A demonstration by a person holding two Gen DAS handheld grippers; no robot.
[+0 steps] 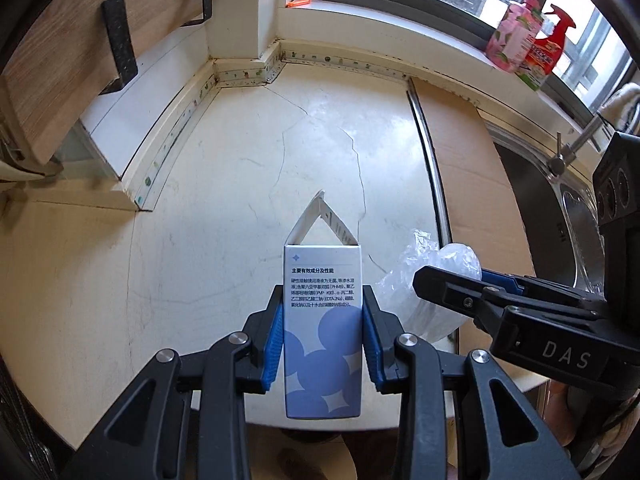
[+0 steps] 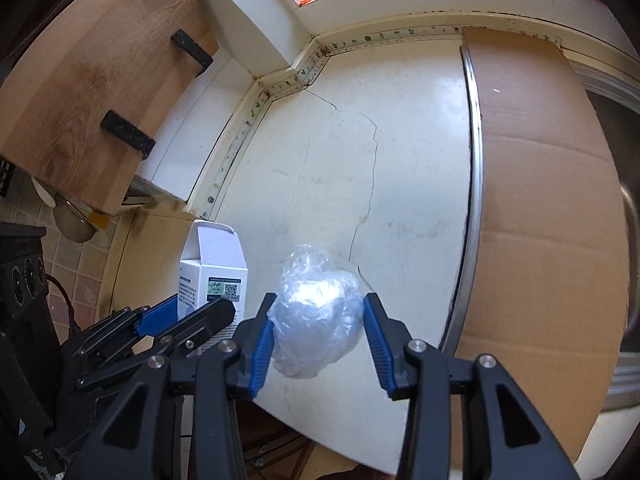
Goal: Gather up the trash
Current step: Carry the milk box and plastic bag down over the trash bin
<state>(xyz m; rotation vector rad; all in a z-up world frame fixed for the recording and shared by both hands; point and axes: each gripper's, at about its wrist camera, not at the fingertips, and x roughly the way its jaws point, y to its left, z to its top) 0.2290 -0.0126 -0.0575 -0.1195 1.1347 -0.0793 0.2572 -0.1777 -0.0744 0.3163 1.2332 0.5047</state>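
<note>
Left gripper (image 1: 323,332) clenched on carton (image 1: 322,320), right gripper (image 2: 319,334) on plastic wad (image 2: 316,316); wad, low-centre, could slip from loose jaws.

White-and-blue carton (image 1: 322,332), flap open, upright beside crumpled clear plastic wrap (image 2: 316,316).

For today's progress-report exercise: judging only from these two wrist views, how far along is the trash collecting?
Done: both pieces are picked up. The countertop shows no other loose trash. In hand: the left gripper clamps the open white and blue carton; the right gripper holds the crumpled clear plastic wrap between its jaws. Left: dropping both somewhere. No bin is in view.
</note>
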